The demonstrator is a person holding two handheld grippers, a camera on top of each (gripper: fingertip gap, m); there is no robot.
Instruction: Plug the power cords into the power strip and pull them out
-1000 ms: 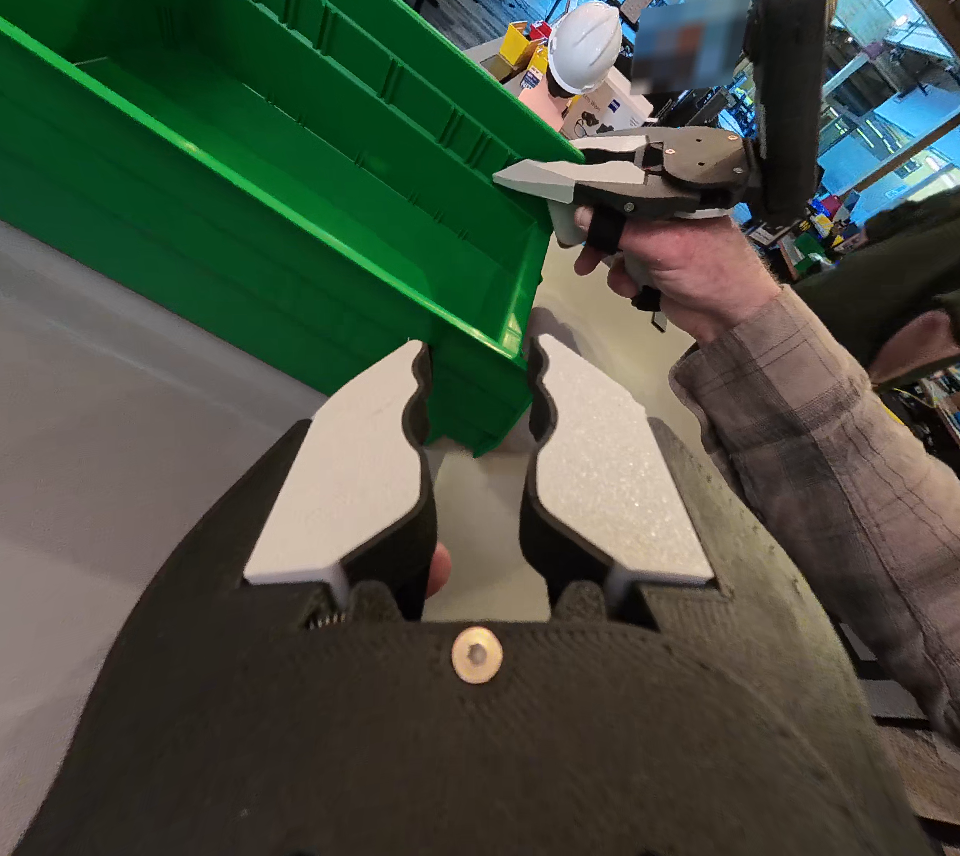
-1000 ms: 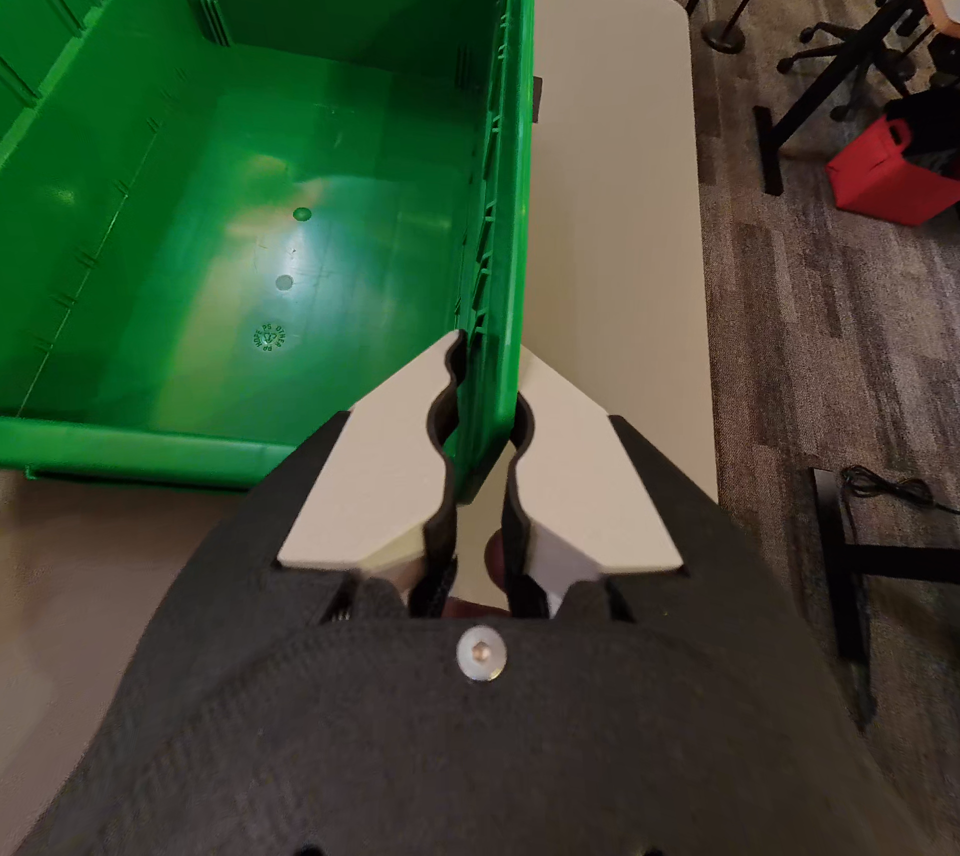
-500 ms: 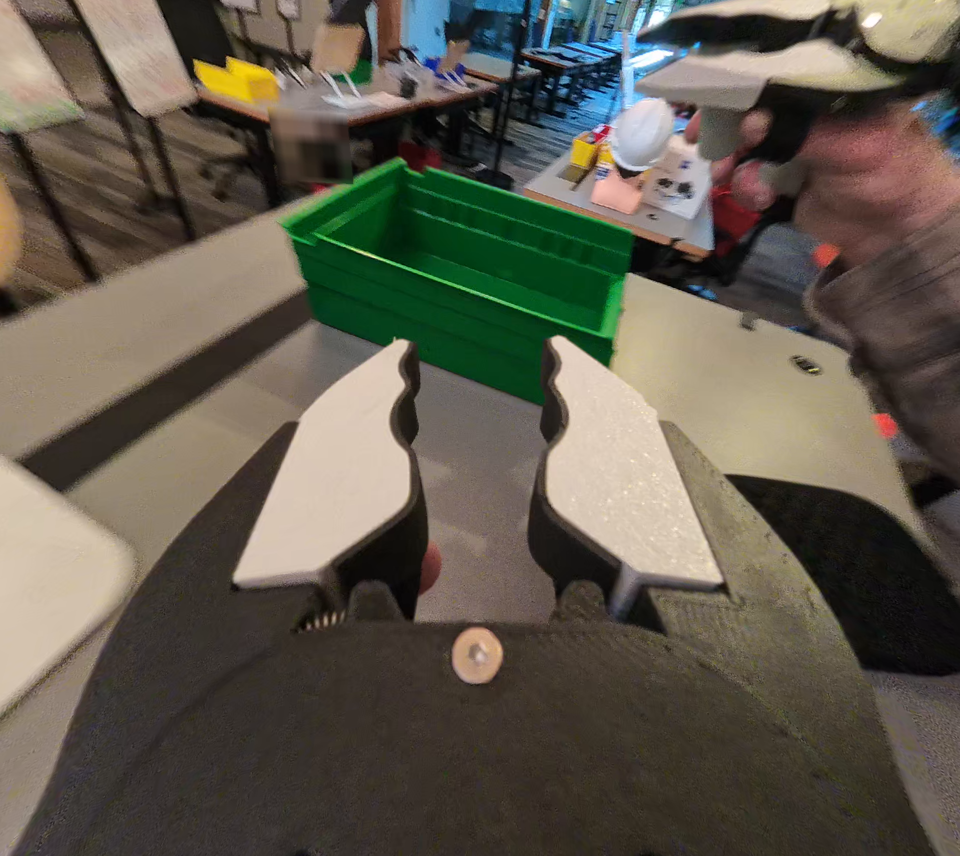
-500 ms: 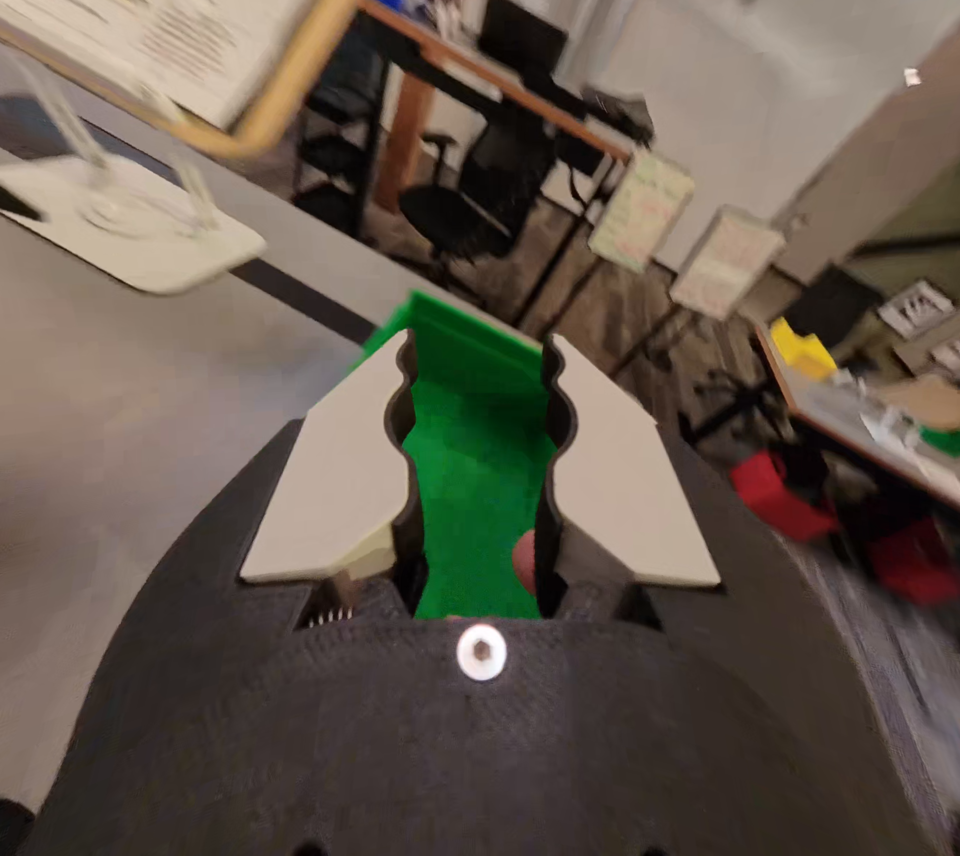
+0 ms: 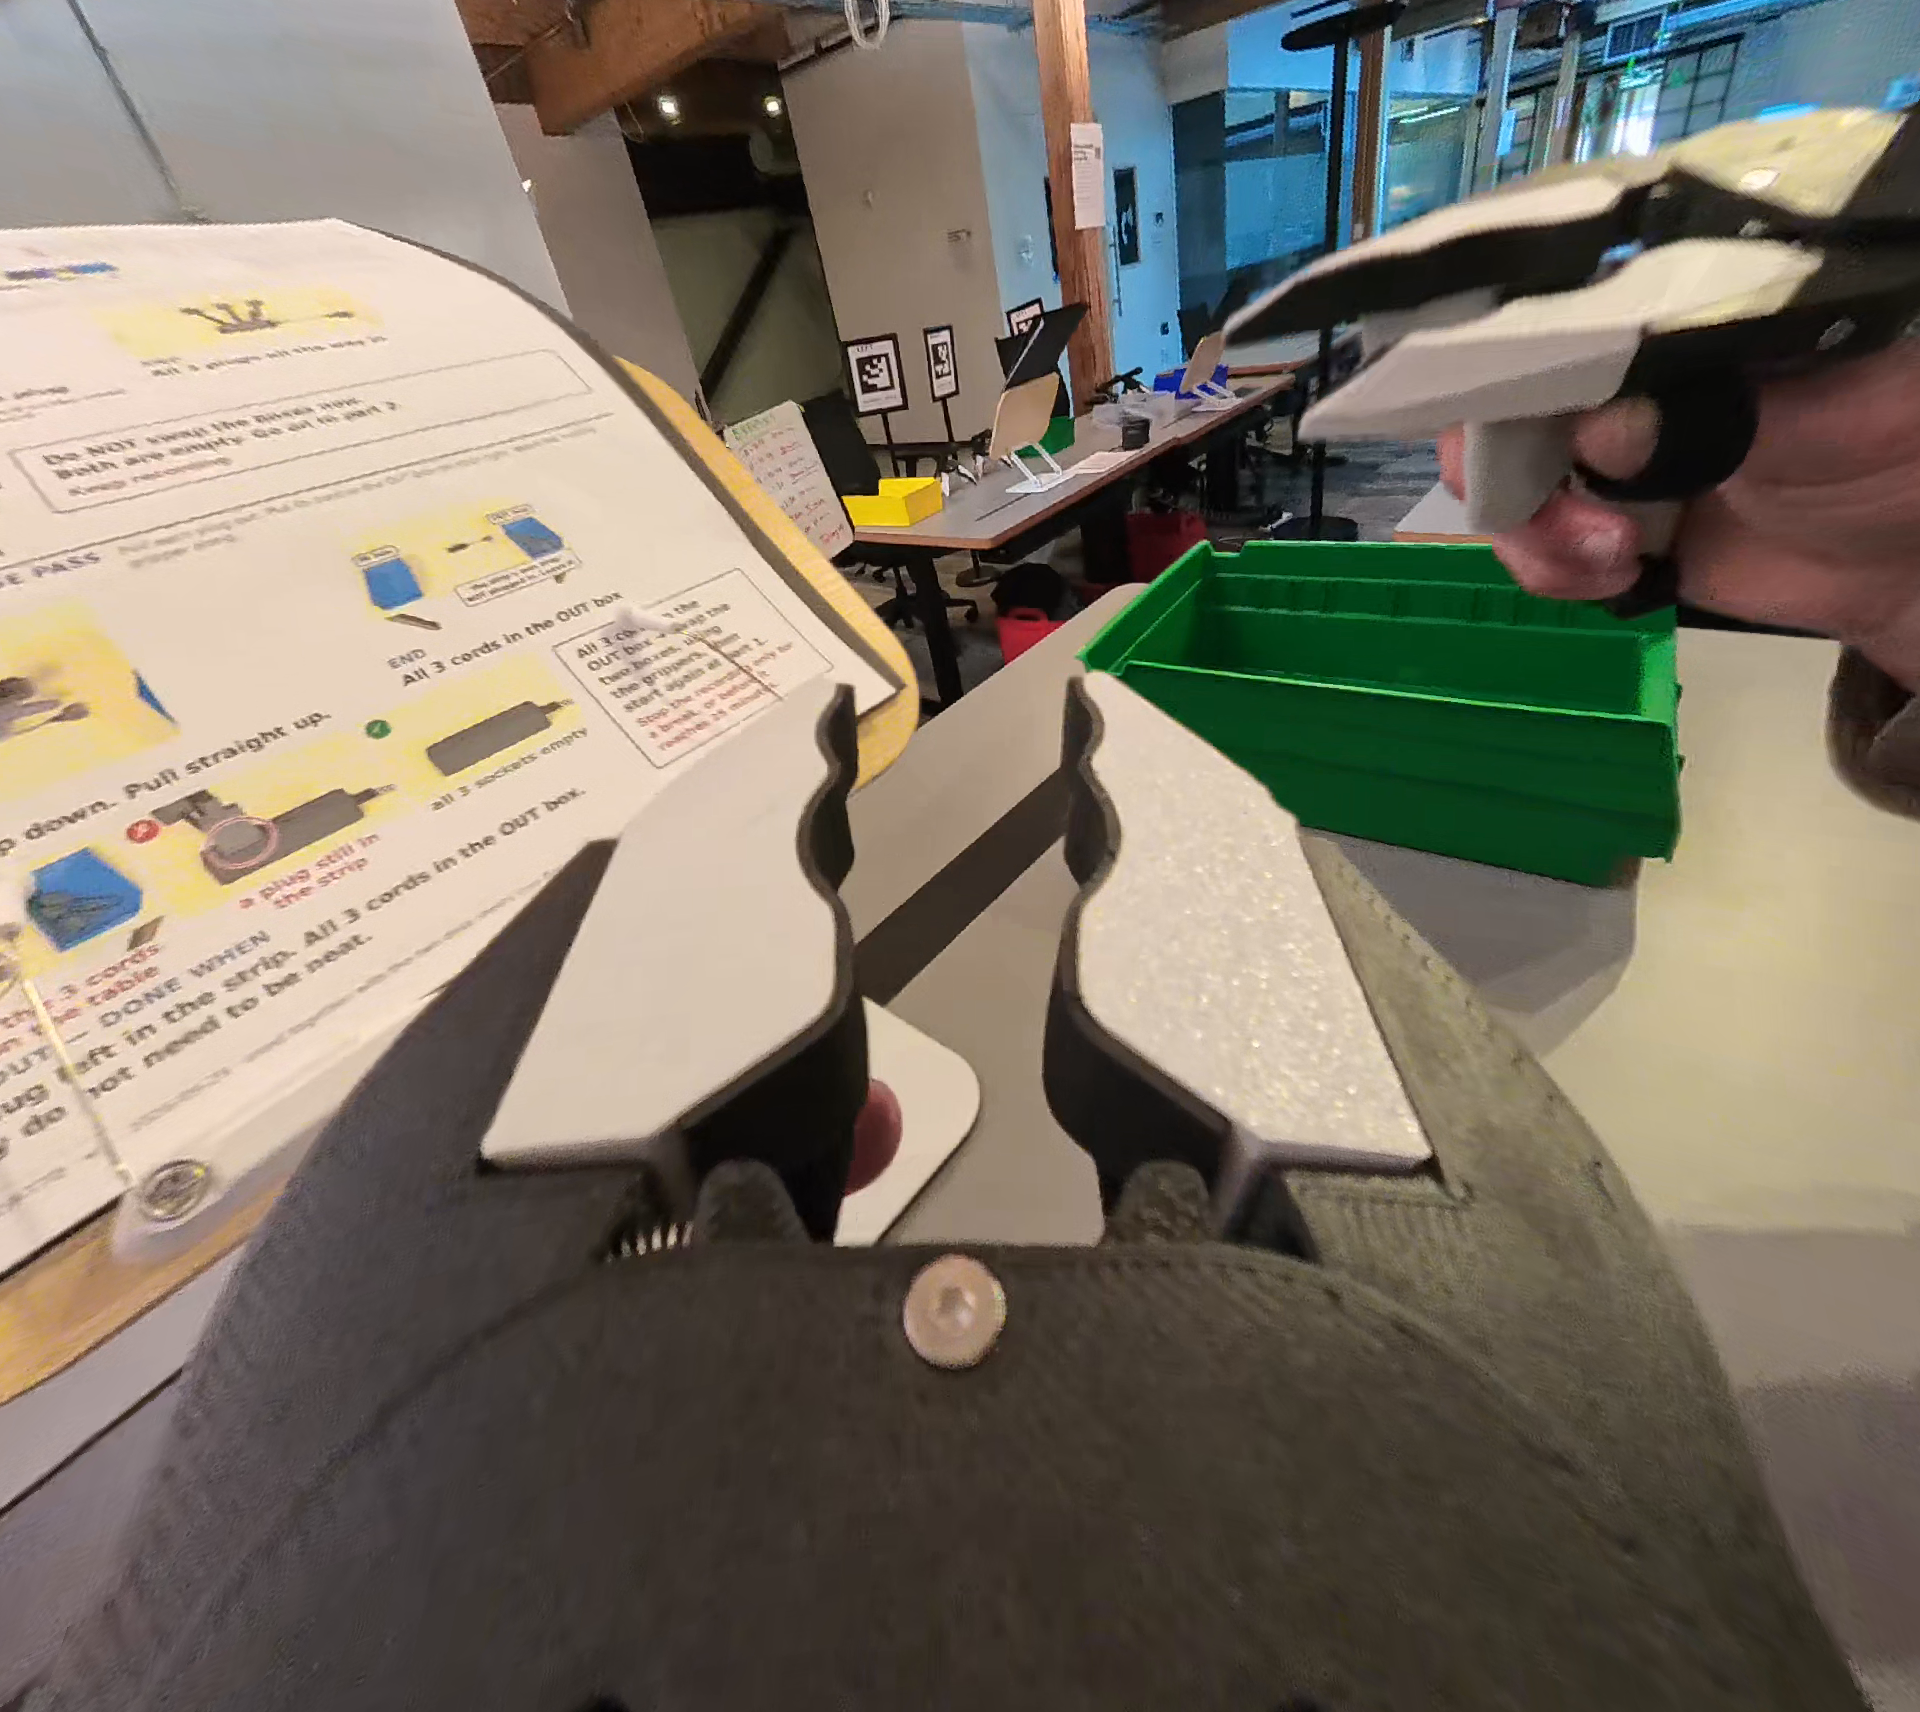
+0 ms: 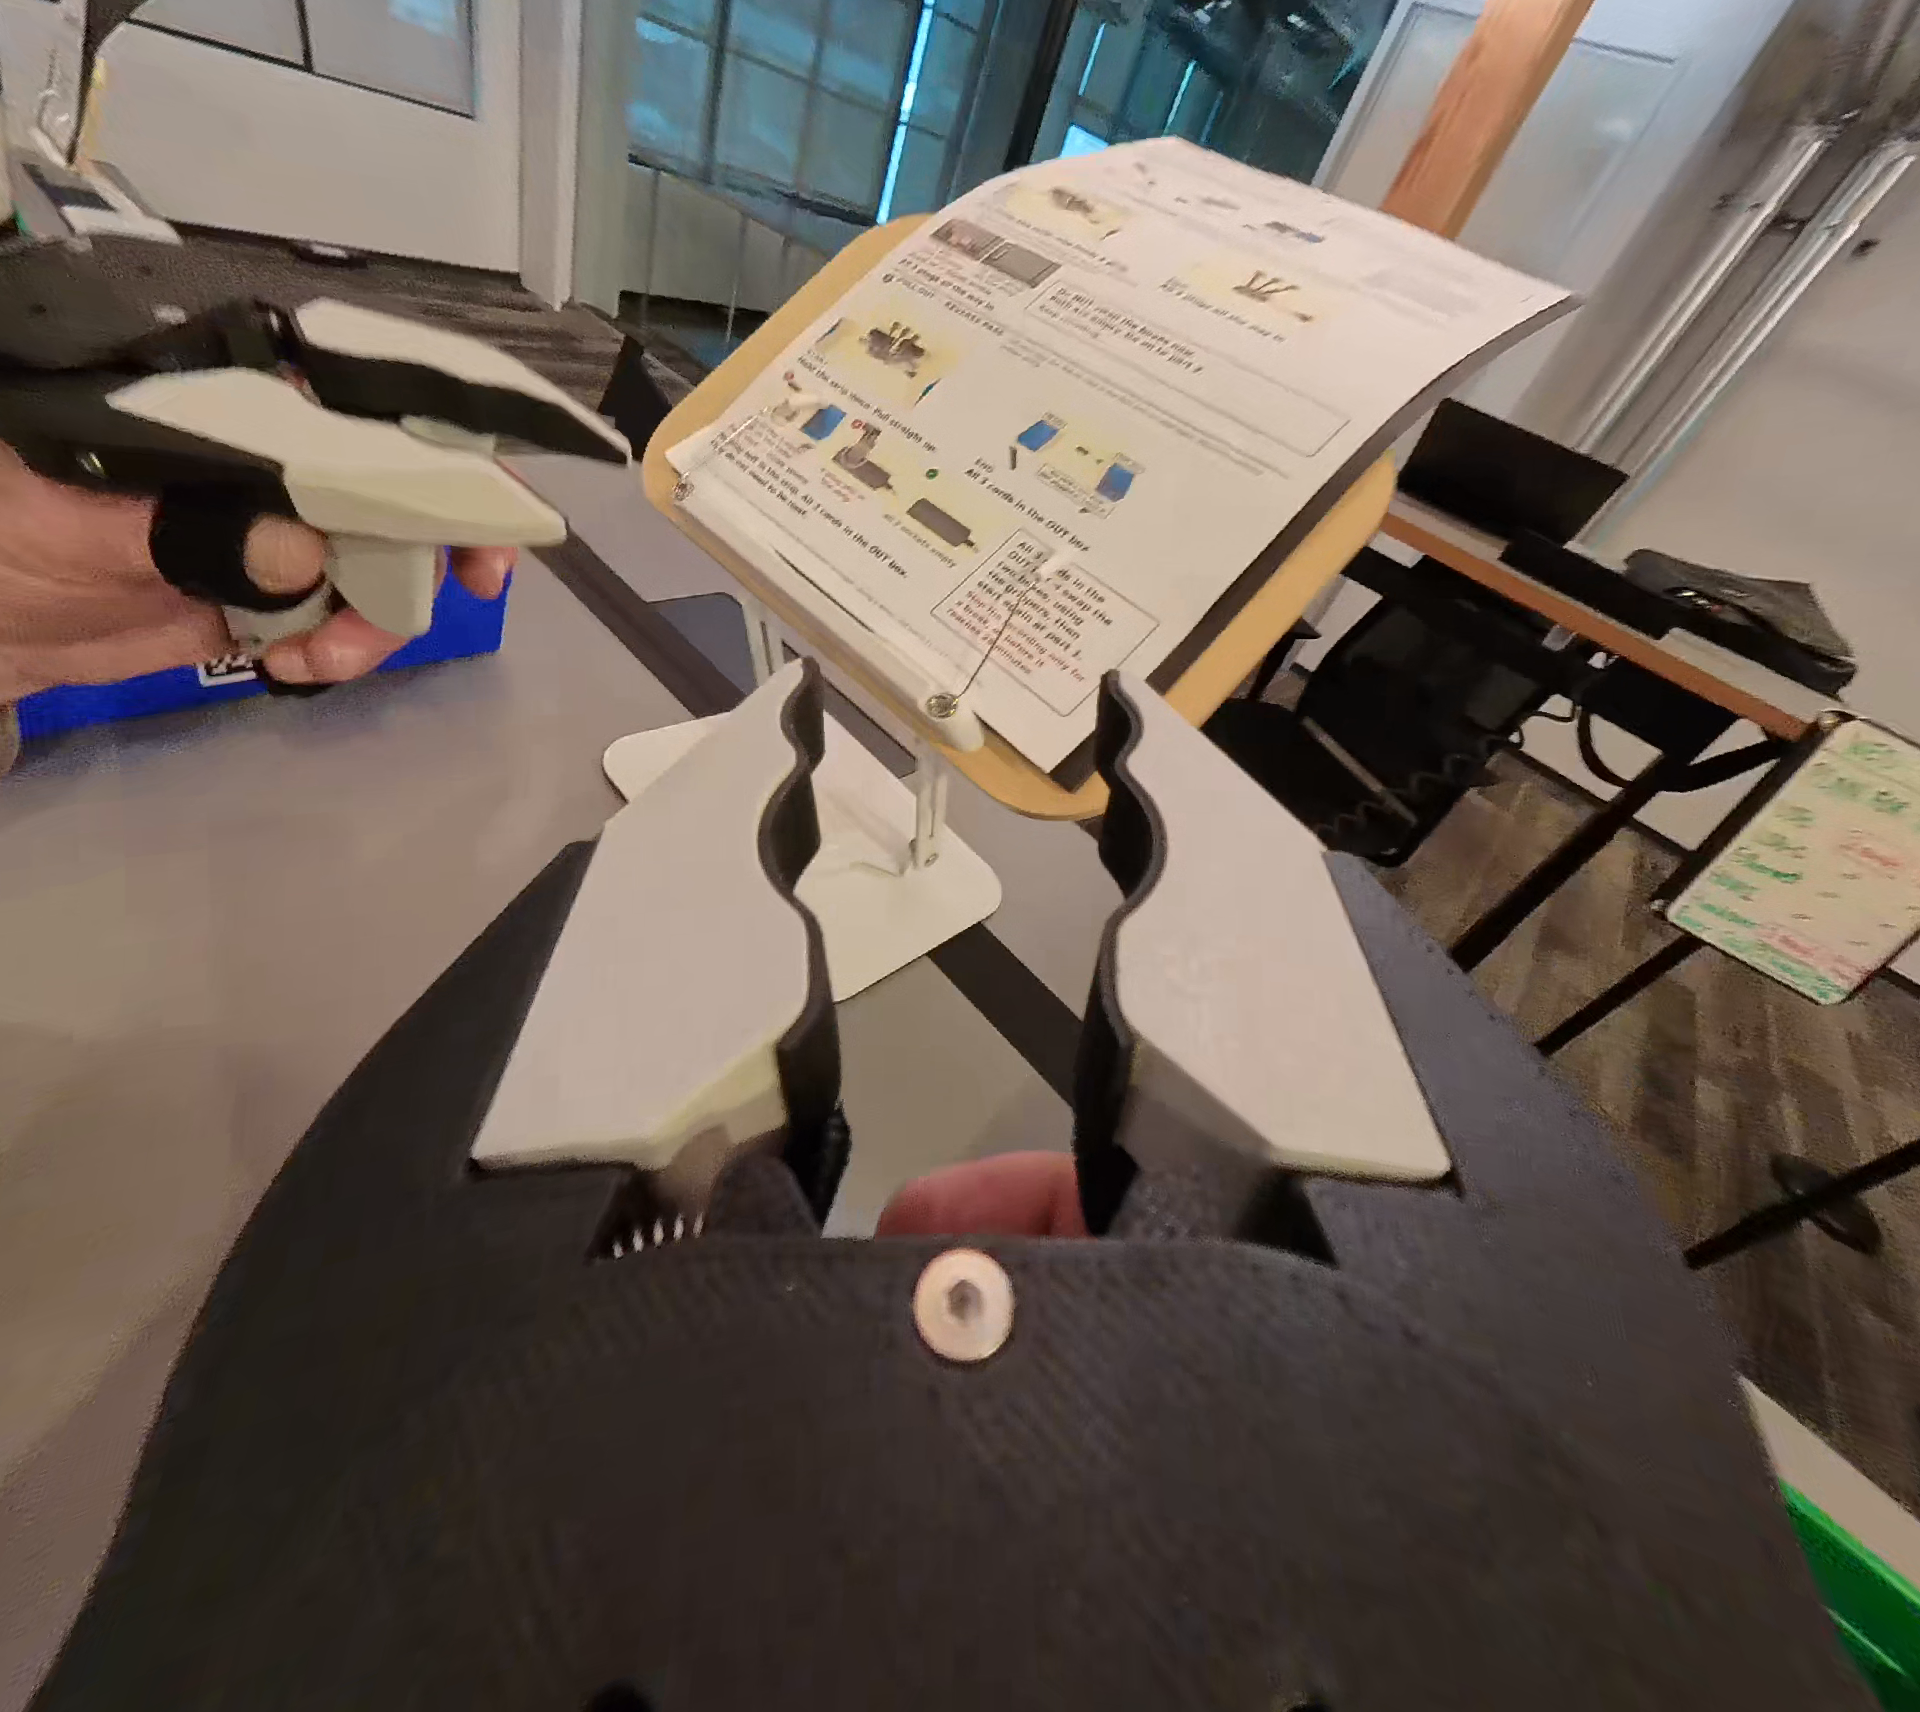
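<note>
Both black-bodied, grey-fingered grippers, left point(image 5: 951, 841) and right point(image 6: 961, 831), hover with jaws apart and empty above the grey table point(image 6: 208, 914). No cords or power strip show. Cords are probably light and floppy; gripping the rigid plug body would suit best.

L gripper point(image 5: 961, 841): fingers spread, gap wide, nothing between them; pointed toward 12 o'clock in its own view, held up in the air. A fingertip of the holding hand shows at the base of the gap. In the R wrist view the same gripper sits at 9 o'clock, left hand point(image 6: 114, 592) wrapped on the grip, one digit through the black trigger loop.

R gripper point(image 6: 956, 810): fingers also spread, nothing held. Seen from the L wrist view at 2 o'clock it's motion-blurred, probably still parted; right hand point(image 5: 1766, 519) grips its handle.
</note>
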